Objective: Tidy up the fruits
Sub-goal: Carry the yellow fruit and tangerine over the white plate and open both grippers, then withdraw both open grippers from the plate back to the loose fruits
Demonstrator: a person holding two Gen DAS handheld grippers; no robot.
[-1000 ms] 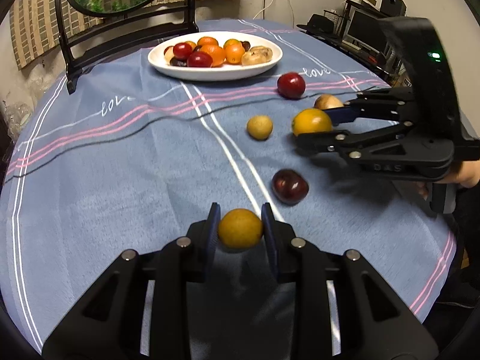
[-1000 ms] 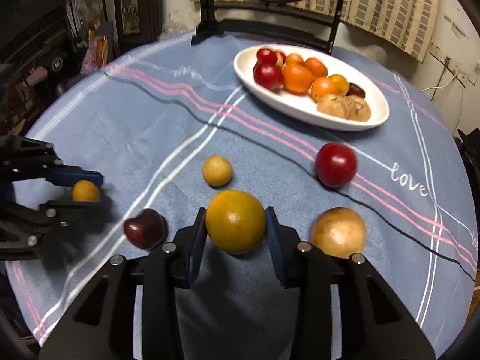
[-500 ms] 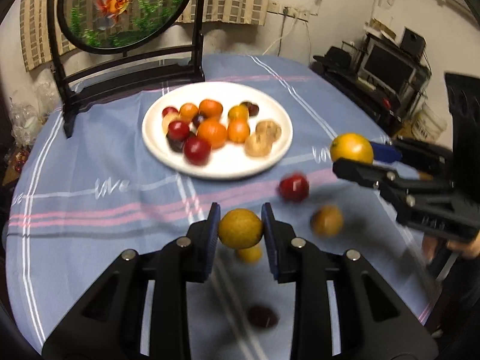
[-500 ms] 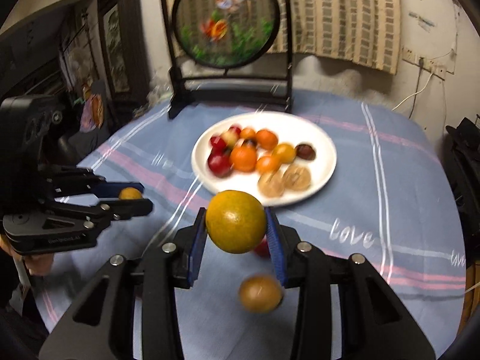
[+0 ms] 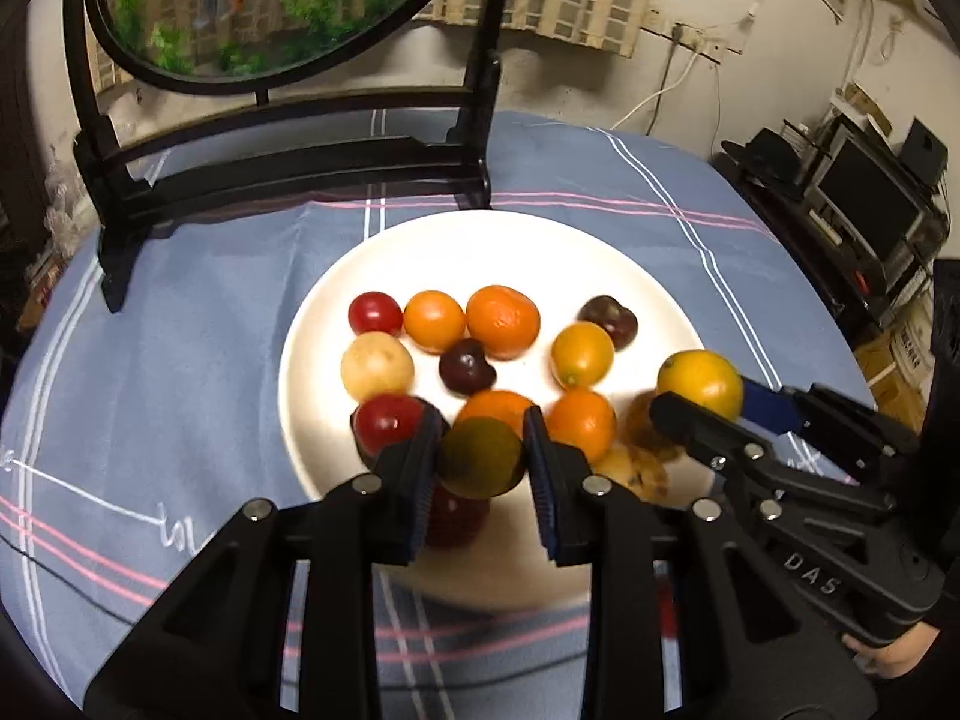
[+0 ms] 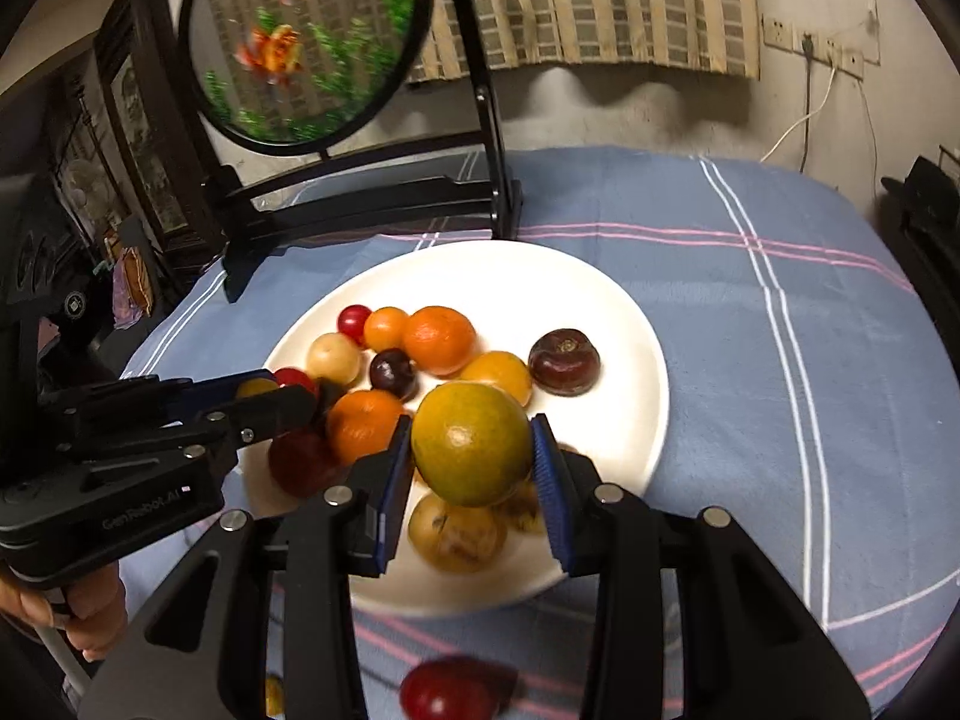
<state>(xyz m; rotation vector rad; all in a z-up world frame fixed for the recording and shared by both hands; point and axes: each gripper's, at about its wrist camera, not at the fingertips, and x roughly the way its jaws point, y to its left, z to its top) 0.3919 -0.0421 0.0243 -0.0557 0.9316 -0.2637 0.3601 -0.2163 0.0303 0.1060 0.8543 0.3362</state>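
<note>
Both tongs hold fruit over the white plate.

Left tongs [image 5: 483,459] are clamped on a small yellow-brown fruit [image 5: 480,456] above the near side of the white plate [image 5: 600,258]; right tongs [image 6: 471,456] grip a larger yellow-green orange [image 6: 471,444] above the plate's near right part, just over two brownish fruits [image 6: 459,531]. Oranges, red and dark plums and a pale fruit already lie on the plate. Nearer than the plate, a red plum [image 6: 447,690] sits on the blue striped tabletop [image 6: 810,330]. Beyond the plate stands a round goldfish panel in a black stand [image 5: 288,138].
</note>
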